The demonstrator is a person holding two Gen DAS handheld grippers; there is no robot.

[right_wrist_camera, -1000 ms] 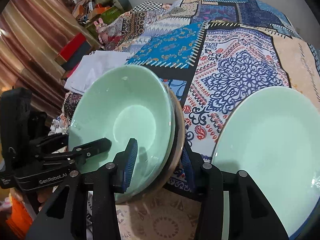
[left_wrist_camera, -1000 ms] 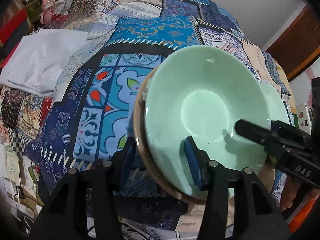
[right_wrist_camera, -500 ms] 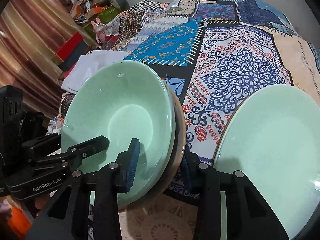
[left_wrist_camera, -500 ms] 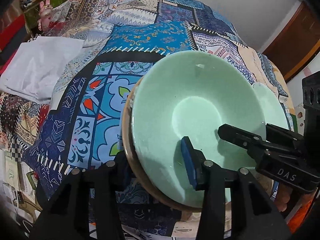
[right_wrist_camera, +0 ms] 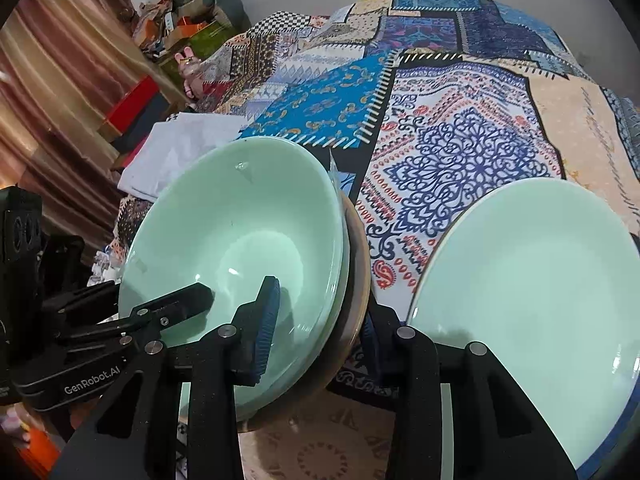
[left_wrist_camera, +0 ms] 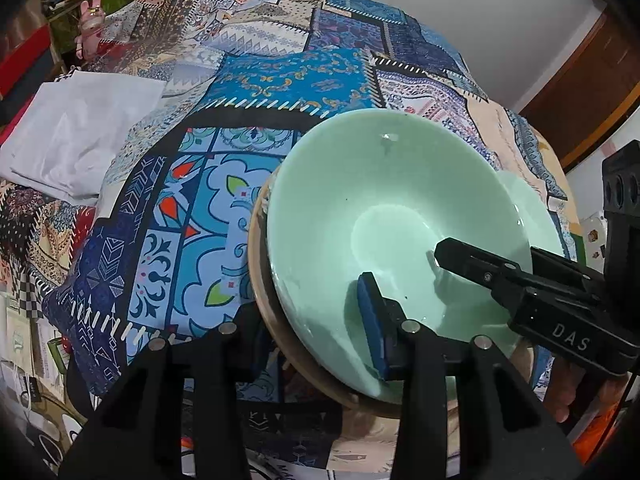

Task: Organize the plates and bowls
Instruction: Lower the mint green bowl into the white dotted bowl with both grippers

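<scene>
Patchwork cloth [left_wrist_camera: 256, 80], busy with blue, white and orange panels, covers the whole surface ahead of both pairs of jaws and is the biggest thing in sight. Next in size is a pale green plate [right_wrist_camera: 532, 304] lying flat on that cloth, just outside the right gripper's outer finger. A stack comes after: a mint-green bowl [left_wrist_camera: 384, 216] nested on a green dish, with a tan wooden plate [left_wrist_camera: 258, 280] beneath. The stack looks tilted toward the cameras, though whether its far edge rests on the cloth cannot be told.

The left gripper [left_wrist_camera: 320, 344] straddles the stack's rim, its blue-padded inner finger inside the bowl and the other finger behind the wooden plate; the jaws appear closed on the stack's edge. The right gripper [right_wrist_camera: 316, 328] does the same from the opposite side, one ribbed pad inside the bowl and its partner behind the wood, again seemingly clamped. A crumpled white cloth [left_wrist_camera: 76, 132] lies well beyond the left jaws.

The risk, as a judgement, lies in the smooth glaze: pads pinching only the rim of three loose pieces could let the bowl slide out of the wooden plate if the tilt steepens. Uneven motion of the two hands could twist the stack, and lowering it carelessly could strike the neighbouring plate.
</scene>
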